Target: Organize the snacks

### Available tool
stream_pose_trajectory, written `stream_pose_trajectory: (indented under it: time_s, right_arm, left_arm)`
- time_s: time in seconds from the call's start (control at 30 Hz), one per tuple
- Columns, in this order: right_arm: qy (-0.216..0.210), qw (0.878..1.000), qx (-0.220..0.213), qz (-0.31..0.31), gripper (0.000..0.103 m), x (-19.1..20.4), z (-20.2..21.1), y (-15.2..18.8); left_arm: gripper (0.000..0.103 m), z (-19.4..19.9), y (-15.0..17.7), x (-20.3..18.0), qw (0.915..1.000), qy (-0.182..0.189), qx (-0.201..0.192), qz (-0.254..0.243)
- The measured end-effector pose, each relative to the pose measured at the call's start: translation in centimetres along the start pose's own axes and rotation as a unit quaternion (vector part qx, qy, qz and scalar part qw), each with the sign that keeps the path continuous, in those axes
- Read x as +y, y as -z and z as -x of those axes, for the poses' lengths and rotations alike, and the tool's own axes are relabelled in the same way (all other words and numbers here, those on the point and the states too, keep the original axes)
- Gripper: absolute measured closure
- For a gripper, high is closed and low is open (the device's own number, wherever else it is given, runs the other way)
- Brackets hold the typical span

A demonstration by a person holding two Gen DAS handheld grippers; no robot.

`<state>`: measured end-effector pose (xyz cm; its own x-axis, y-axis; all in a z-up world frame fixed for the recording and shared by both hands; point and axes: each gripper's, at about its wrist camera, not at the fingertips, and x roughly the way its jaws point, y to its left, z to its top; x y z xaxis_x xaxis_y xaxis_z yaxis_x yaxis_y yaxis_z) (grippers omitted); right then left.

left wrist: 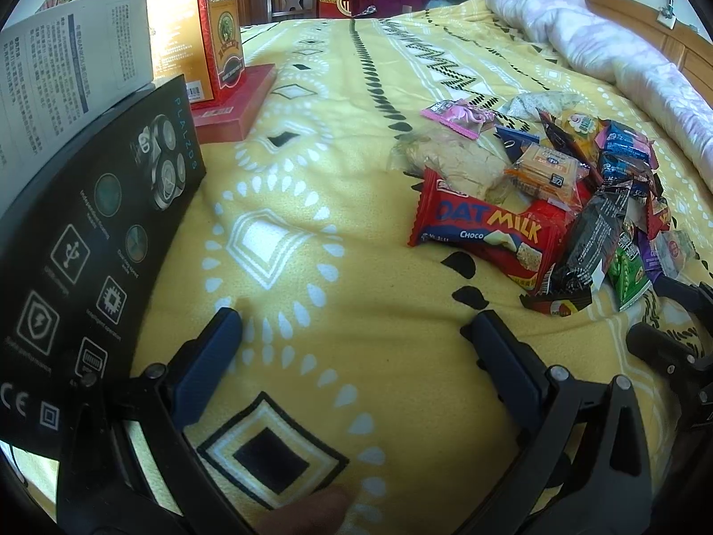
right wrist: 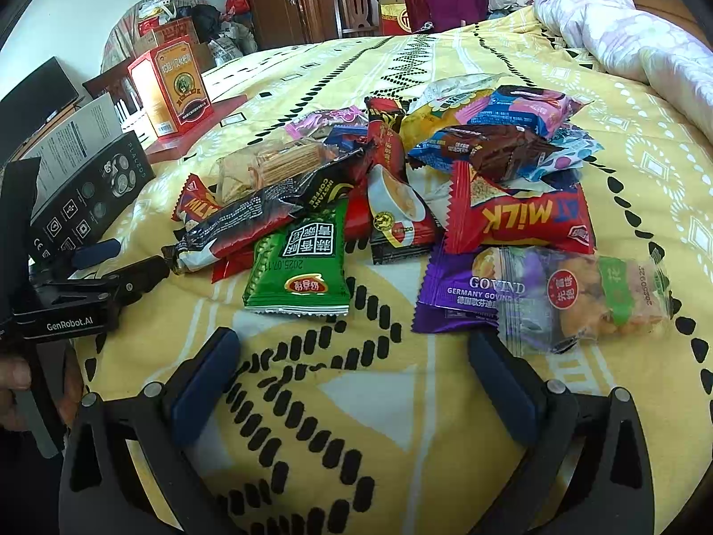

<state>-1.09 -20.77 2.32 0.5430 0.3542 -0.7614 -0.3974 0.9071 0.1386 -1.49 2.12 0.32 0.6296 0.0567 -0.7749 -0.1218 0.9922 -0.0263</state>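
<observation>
Right gripper (right wrist: 352,343): jaws spread wide, nothing between the blue pads, only yellow patterned bedspread (right wrist: 356,423). Just beyond the right fingertip, a clear packet (right wrist: 592,298) with a red round label, overlapping a purple wrapper (right wrist: 459,294) marked "GOVIND" and "GERMANY GOVIND". Ahead of the left fingertip, a green packet (right wrist: 296,263) printed "2025.07.11". Behind these, the heap of snacks (right wrist: 401,169): a red wrapper (right wrist: 521,218) reading "MILK" upside down, a black sachet (right wrist: 263,218) marked "INSTANT COFFEE", a red coffee sachet (right wrist: 396,205) showing a cup.

Left gripper (left wrist: 356,325): jaws likewise wide apart, empty, over bare bedspread, well to the left of the heap. Nearest snack to its right fingertip, a red "OAT MILK CHOCO" bar (left wrist: 485,232), with a crackers packet (left wrist: 548,174) further back. Seen from the right wrist, "GenRobot.AI" on the left gripper's body.

At far left, a black box (left wrist: 102,240) lettered "PLALZDS", bearing a CE mark and USB icon; beyond it a white box (left wrist: 67,71) of small print and a red-and-gold carton (left wrist: 200,31) standing on a flat red box (left wrist: 236,102).
</observation>
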Motion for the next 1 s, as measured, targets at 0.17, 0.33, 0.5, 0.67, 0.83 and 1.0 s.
stream_pose_trajectory:
  time_s: [0.17,0.33,0.5,0.67,0.83,1.0]
  right_arm:
    - [-0.004,1.0,-0.002,-0.002,0.0,-0.28,0.01,-0.01]
    - [-0.005,1.0,-0.003,-0.002,0.0,-0.18,-0.02,-0.01]
    - [-0.009,1.0,-0.004,-0.004,0.0,-0.38,0.07,-0.03]
    - [-0.009,1.0,-0.004,-0.004,0.0,-0.42,0.08,-0.04]
    - [-0.009,1.0,-0.005,-0.005,0.0,-0.4,0.08,-0.04]
    - [-0.01,1.0,-0.005,-0.005,0.0,-0.44,0.07,-0.01]
  left_arm:
    - [0.0,0.06,-0.01,0.04,1.0,-0.002,0.0,-0.002]
    - [0.0,0.0,0.01,0.08,1.0,-0.008,0.0,-0.005]
    - [0.0,-0.04,-0.01,0.03,1.0,-0.008,0.0,-0.006]
    - [0.0,-0.09,-0.01,-0.02,0.9999,-0.008,0.0,-0.006]
    - [0.0,-0.07,0.01,-0.04,0.9999,-0.008,0.0,-0.006]
    - [0.0,-0.07,0.03,-0.06,0.9999,-0.008,0.0,-0.006]
